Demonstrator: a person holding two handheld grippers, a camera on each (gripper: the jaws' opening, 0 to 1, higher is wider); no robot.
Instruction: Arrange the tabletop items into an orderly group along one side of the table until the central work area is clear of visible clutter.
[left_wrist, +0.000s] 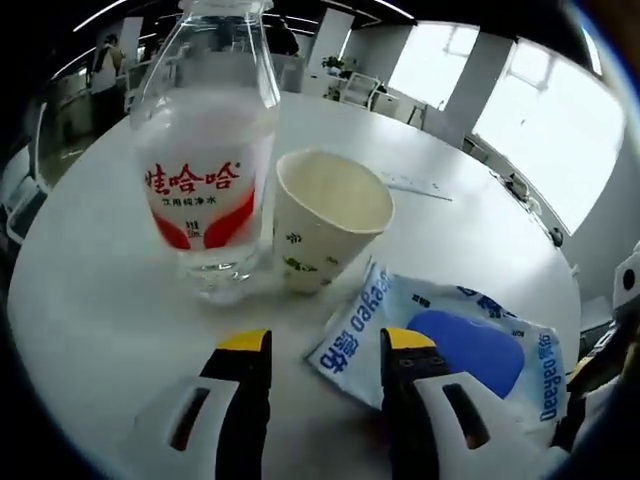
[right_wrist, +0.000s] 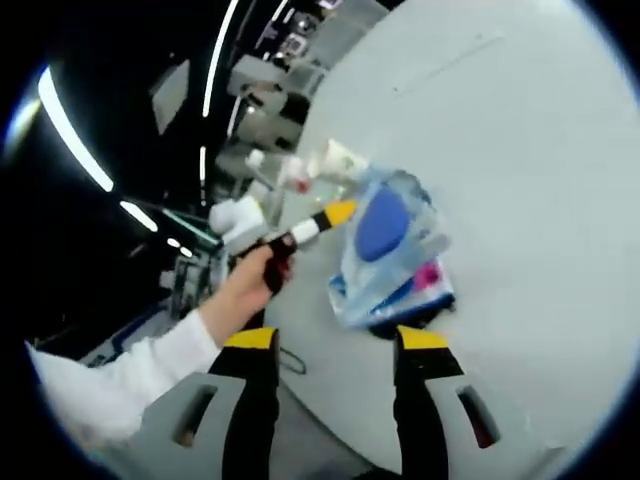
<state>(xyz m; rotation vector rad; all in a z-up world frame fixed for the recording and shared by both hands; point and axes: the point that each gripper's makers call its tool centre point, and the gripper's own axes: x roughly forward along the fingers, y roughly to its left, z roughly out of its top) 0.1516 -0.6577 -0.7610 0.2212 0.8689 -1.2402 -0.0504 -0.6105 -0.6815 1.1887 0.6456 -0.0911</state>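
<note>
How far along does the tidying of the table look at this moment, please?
Done: the water bottle, paper cup and blue-and-white packet already sit close together on the white table. In hand: nothing; the left gripper is open with one jaw over the packet's edge, and the right gripper is open beside the packet. Left: possibly straightening the packet.

The left gripper (left_wrist: 325, 345) has two black jaws with yellow caps at their tips, each rising from a pale grey, rounded housing with a dark slot cut into it. The right gripper (right_wrist: 337, 343) is built the same: black jaws, yellow caps, light grey bases with dark slots. Beyond and left of the right gripper's jaws, the other gripper shows a yellow tip on a white and black shaft, gripped by a hand (right_wrist: 243, 285) that emerges from a white sleeve (right_wrist: 115, 382).
</note>
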